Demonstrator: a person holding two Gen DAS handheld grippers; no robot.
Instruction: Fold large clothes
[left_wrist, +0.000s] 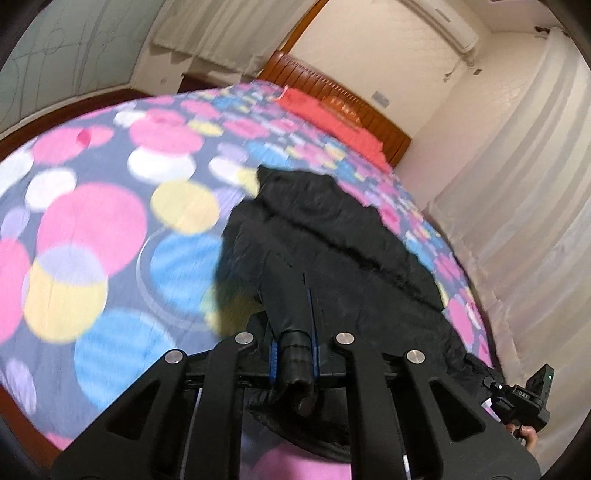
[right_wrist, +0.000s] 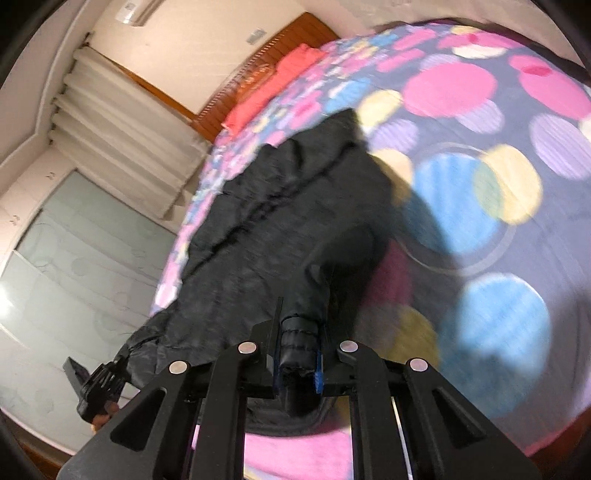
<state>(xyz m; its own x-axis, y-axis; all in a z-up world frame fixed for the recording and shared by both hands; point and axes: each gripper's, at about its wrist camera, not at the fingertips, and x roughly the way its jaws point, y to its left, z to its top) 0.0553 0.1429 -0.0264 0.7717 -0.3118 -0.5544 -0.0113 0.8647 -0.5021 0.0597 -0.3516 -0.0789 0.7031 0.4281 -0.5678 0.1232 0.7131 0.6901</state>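
Pinching a bunched fold of the black garment (left_wrist: 332, 236), the left tongs (left_wrist: 295, 354) are pressed together on its near edge. The right tongs (right_wrist: 299, 354) grip another fold of the same near edge likewise. The garment's remaining cloth trails across the bed (left_wrist: 92, 229) with its dotted cover, along the side toward the curtain (left_wrist: 524, 192), reaching toward the wooden headboard (left_wrist: 369, 110).
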